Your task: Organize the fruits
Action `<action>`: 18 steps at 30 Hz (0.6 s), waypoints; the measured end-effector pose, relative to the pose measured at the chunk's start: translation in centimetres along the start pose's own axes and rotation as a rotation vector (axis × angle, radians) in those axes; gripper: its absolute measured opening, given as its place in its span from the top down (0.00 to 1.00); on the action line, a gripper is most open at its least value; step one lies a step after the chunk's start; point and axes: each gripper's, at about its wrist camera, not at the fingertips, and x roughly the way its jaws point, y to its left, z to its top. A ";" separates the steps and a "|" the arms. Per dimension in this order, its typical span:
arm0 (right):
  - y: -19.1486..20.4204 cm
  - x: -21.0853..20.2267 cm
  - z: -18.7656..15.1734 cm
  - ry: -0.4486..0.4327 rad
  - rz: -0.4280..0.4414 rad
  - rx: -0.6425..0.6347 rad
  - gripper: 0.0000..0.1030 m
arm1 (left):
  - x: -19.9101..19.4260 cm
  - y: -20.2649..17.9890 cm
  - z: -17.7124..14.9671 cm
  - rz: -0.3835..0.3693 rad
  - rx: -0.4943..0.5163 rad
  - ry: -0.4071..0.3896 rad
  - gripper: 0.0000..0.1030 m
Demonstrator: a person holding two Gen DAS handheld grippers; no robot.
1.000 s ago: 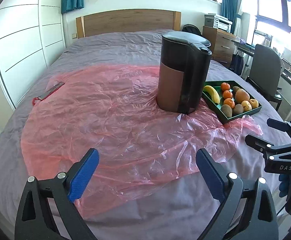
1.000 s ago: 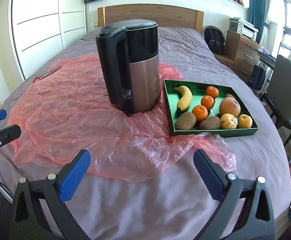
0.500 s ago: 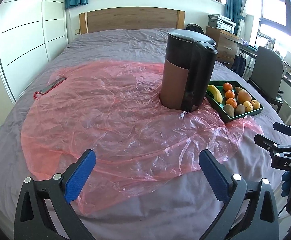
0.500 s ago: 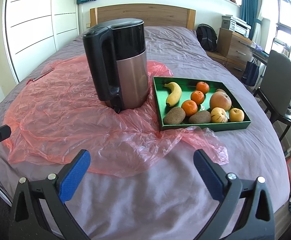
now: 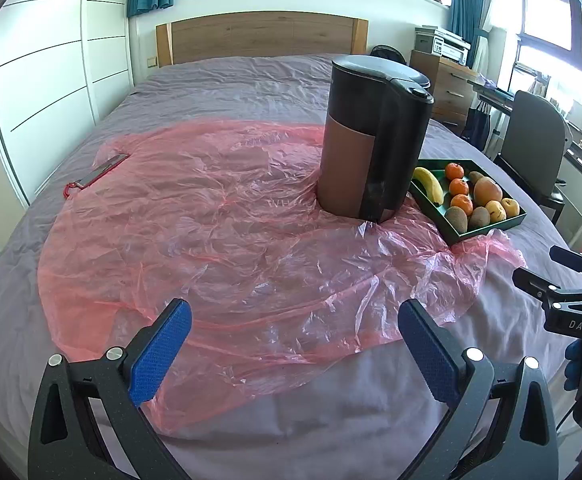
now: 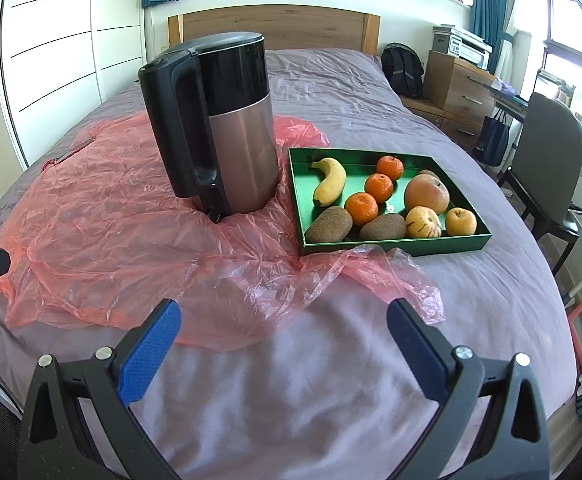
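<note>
A green tray [image 6: 395,246] lies on the bed at right and holds a banana [image 6: 331,182], three tangerines [image 6: 379,186], two kiwis [image 6: 329,224], a large reddish fruit [image 6: 427,194] and two small yellow fruits [image 6: 461,221]. In the left wrist view the tray [image 5: 487,228] sits far right, partly behind the kettle. My right gripper [image 6: 283,308] is open over bare bedcover, short of the tray, with nothing between its fingers. My left gripper [image 5: 294,312] is open above the near edge of the pink plastic sheet [image 5: 211,220], also holding nothing. The right gripper [image 5: 551,276] shows at that view's right edge.
A tall black and steel kettle [image 6: 235,152] stands on the plastic sheet just left of the tray. A flat tool with a red cord [image 5: 99,172] lies at the sheet's far left. A chair [image 6: 547,152], drawers and a backpack [image 6: 401,68] stand beside the bed at right.
The left jaws have spread slightly wider. In the right wrist view the kettle and tray have slid left and a little nearer as the right gripper drifted right.
</note>
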 end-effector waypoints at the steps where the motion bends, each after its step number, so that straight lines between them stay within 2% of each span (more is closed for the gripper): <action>1: 0.0 0.0 0.0 0.001 -0.002 0.000 0.00 | 0.0 0.0 0.0 0.000 0.001 -0.001 0.01; 18: -1.0 -0.1 -0.3 0.000 -0.024 0.024 0.00 | 0.0 -0.5 0.0 0.002 0.021 -0.011 0.01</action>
